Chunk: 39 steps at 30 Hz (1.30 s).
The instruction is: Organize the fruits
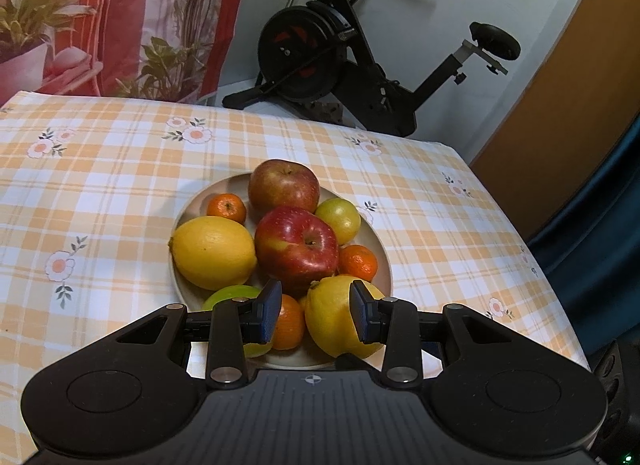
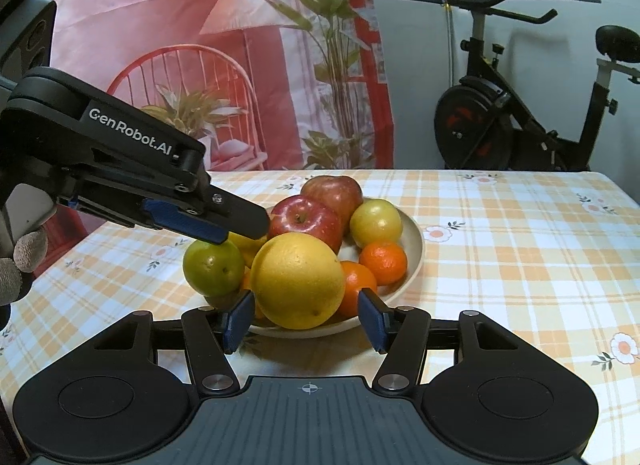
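Left gripper [image 1: 316, 311] and right gripper [image 2: 306, 319]: jaws parted.

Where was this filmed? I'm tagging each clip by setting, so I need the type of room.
Most likely a room in someone's home: a table under a checked floral tablecloth holds a plate of fruit, an exercise bike stands behind it, and a printed curtain hangs at the back.

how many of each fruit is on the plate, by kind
red apples: 2
big yellow citrus: 2
green-yellow round fruits: 2
small orange mandarins: 3
total: 9, all on one plate
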Available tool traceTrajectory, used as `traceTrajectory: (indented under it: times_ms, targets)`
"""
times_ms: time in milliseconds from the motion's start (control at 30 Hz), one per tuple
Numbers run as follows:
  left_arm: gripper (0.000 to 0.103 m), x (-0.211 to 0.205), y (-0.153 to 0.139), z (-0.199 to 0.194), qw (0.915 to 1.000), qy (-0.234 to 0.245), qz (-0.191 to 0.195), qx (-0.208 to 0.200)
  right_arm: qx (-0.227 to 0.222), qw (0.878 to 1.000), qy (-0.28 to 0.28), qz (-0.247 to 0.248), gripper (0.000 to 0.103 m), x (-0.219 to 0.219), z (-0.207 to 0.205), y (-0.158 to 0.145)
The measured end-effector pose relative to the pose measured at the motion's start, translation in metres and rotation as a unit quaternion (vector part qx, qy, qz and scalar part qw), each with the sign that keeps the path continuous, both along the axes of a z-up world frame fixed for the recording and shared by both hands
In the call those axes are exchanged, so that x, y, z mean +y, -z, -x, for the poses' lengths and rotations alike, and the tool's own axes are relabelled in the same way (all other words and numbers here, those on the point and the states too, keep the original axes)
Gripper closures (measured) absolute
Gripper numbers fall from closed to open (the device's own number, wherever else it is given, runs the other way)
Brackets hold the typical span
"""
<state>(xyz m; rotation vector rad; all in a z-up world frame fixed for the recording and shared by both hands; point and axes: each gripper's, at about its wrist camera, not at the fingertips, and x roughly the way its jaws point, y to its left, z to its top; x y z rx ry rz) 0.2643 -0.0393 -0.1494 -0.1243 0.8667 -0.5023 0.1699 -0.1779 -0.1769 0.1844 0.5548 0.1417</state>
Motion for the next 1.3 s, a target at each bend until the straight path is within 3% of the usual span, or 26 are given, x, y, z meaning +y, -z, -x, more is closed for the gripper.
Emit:
traceTrajectory:
  times_ms: [500,867,1000,1167,1300]
  targets:
    - [0.062,0.021,-0.009,0.017,0.9991,-0.026,-0.012,-0.030,-0.009,1.000,0.015,0.010,0.048,0.000,0.015,-0.011]
    - [0.050,0.036,-0.022,0.038,0.9954,-0.050,-0.035,-0.074,-0.021,0.999,0.028,0.021,0.040,0.000,0.025,-0.023]
    - [0.045,0.043,-0.028,0.049,0.9928,-0.062,-0.045,-0.092,-0.028,0.999,0.037,0.025,0.034,-0.002,0.031,-0.030]
    - [0.027,0.049,-0.038,0.065,0.9896,-0.070,-0.056,-0.113,-0.036,0.998,0.055,0.027,0.018,-0.004,0.039,-0.042]
    - [0.022,0.051,-0.048,0.082,0.9858,-0.071,-0.070,-0.135,-0.040,0.997,0.062,0.028,0.008,-0.006,0.048,-0.053]
